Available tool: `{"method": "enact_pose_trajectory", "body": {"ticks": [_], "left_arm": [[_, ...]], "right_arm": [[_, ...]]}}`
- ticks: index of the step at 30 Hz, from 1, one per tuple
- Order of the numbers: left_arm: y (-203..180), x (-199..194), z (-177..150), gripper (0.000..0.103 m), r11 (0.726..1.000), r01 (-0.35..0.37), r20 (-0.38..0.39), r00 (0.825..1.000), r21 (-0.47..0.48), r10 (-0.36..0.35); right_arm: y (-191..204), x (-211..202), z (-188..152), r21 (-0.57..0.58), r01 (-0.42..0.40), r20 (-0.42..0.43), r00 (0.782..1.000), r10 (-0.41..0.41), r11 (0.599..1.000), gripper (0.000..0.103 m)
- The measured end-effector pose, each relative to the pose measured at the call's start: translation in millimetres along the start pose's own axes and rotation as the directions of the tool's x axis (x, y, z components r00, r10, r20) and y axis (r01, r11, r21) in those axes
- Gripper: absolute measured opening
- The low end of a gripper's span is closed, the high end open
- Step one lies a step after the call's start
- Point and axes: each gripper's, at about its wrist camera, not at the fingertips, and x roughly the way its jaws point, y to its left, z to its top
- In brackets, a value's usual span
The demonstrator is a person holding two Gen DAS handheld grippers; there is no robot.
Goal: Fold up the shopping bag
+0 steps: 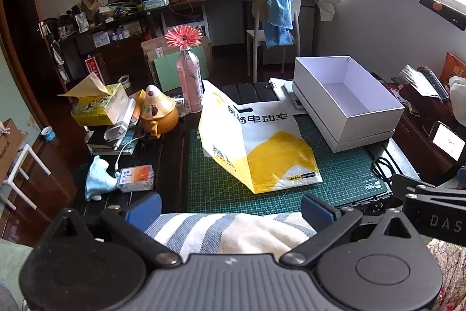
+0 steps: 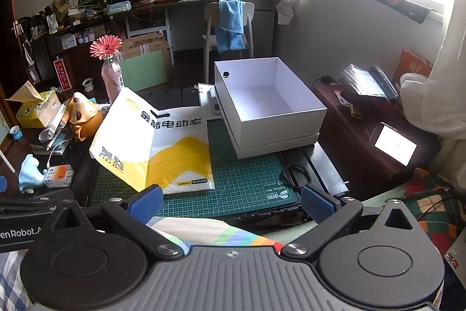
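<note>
A white-and-yellow shopping bag [image 1: 259, 142] [image 2: 157, 142] lies on the green cutting mat [image 1: 343, 179] [image 2: 247, 174], its left half raised, its right half flat. An open white box [image 1: 343, 98] [image 2: 268, 107] stands just right of it. Left gripper [image 1: 231, 210] and right gripper [image 2: 233, 204], jaws spread and holding nothing, hover near the mat's front edge.

ahead of the spread tongs, the shopping bag [image 1: 262, 142] looked like thin, glossy, creased plastic on a matt green cutting mat [image 1: 343, 179] with a printed grid. to the right sat a smooth matt white cardboard box [image 1: 349, 112]. the finger pads [image 2: 145, 203] were rough blue.
</note>
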Motion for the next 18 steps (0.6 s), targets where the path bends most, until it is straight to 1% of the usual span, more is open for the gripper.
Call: {"method": "enact_pose_trajectory", "body": {"ticks": [4,7,11,14,18], "left_arm": [[0.3,0.5,0.3,0.103,1.0,-0.005,-0.001,1.0,-0.004,0.005],[1.2,1.2,-0.1,0.103,1.0,-0.008,-0.001,1.0,-0.009,0.007],[3.8,2.7,0.8,0.103,1.0,0.008,-0.001,1.0,-0.021,-0.008],[5.2,0.0,-0.1,0.103,0.999,0.024,0.023,0.999,-0.029,-0.023],[5.5,-2.5,-1.6,0.103,0.999,0.036,0.046,0.998,-0.025,-0.035]], "right_arm": [[-1.7,0.8,0.8,0.01,0.01,0.001,1.0,-0.01,1.0,0.102],[-2.5,1.4,0.0,0.014,0.002,0.003,1.0,-0.002,1.0,0.102],[-1.5,-0.7,-3.0,0.018,0.01,0.031,0.999,-0.011,1.0,0.102],[1.9,-2.2,-5.9,0.005,0.038,0.057,0.998,-0.038,0.999,0.102],[4.7,-2.4,-5.8,-0.013,0.045,0.063,0.997,-0.044,0.999,0.102]]}}
